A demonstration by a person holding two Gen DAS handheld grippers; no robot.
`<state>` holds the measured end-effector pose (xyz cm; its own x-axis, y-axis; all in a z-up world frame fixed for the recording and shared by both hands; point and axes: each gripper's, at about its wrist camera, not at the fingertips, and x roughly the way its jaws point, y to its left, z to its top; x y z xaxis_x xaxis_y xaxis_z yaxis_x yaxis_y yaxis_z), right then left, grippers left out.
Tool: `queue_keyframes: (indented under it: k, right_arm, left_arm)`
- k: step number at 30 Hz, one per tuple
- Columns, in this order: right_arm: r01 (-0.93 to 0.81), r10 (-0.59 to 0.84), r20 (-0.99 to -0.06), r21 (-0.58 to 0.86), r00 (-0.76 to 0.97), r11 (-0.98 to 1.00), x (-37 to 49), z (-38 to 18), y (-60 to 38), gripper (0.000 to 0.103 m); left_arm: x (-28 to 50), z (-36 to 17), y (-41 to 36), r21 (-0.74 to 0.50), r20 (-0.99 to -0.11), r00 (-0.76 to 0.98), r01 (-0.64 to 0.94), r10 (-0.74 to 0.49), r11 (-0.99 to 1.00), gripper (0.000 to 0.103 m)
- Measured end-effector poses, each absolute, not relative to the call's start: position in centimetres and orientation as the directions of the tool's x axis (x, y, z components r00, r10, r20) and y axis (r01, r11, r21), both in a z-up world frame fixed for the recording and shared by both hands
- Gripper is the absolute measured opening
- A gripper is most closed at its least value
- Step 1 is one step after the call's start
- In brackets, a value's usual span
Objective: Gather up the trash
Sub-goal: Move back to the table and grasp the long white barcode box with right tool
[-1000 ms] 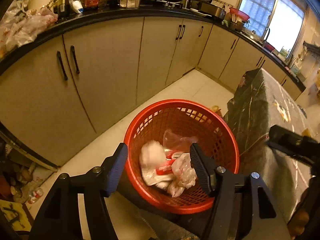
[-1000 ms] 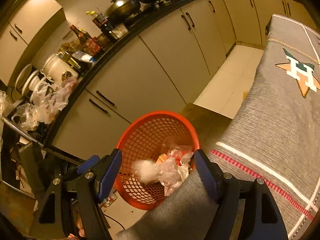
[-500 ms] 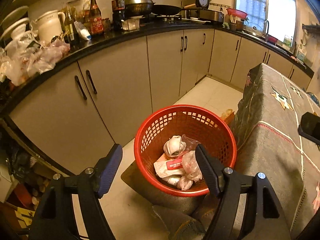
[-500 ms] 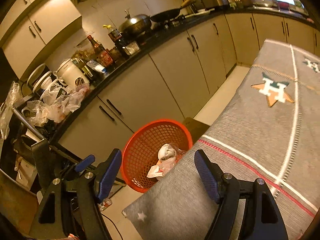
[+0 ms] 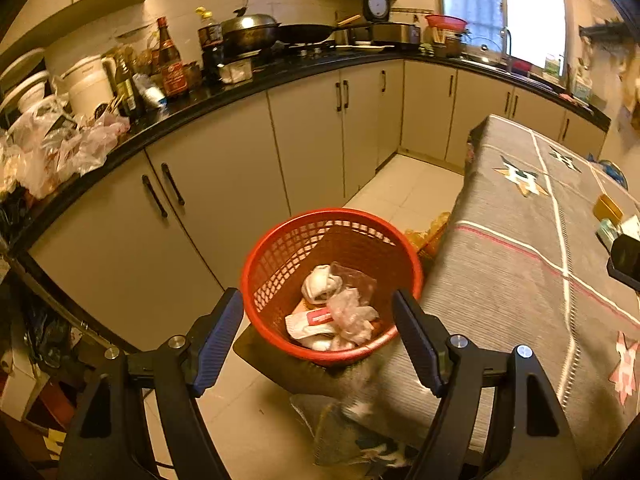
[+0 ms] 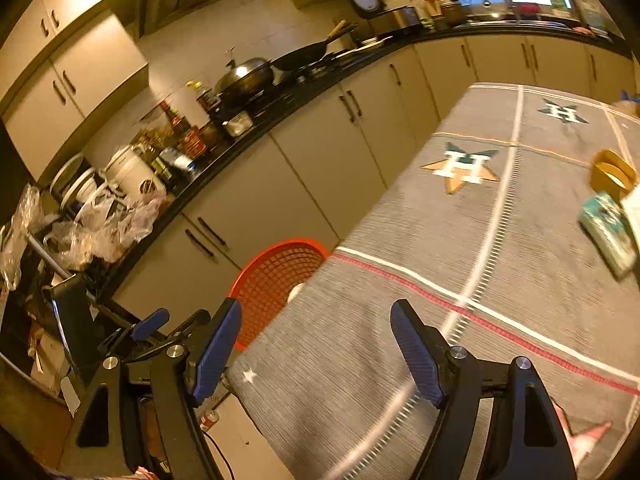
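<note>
Beside red mesh plastic basket (image 5: 332,280), left claw (image 5: 318,340) and right claw (image 6: 316,348) gape empty; next, approach teal packet (image 6: 608,232) on grey-clothed bench (image 6: 460,260) squarely.

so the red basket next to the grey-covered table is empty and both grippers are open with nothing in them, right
Not quite: the red basket is not empty. The left wrist view shows crumpled wrappers and plastic lying in its bottom. The rest holds: it stands beside the grey-covered table, and the left gripper and right gripper are open and hold nothing.
</note>
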<state>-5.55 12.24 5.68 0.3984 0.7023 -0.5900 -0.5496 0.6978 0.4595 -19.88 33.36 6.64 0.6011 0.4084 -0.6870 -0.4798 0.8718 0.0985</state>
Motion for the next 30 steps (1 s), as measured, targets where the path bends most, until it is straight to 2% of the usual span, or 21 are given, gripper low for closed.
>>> queue_keyframes:
  k: [17, 30]
  right_arm:
    - [-0.43, 0.637, -0.574, 0.47, 0.515, 0.771, -6.4, 5.5, 0.6, 0.083]
    - [-0.22, 0.456, -0.641, 0.416, 0.618, 0.883, -3.4, 3.5, -10.4, 0.085]
  left_arm:
    - [-18.8, 7.9, 26.2, 0.165, -0.681, 0.629, -0.368, 0.376, 0.915, 0.078]
    - [-15.6, 7.5, 20.6, 0.108, -0.718, 0.658, -0.216, 0.226, 0.97, 0.078]
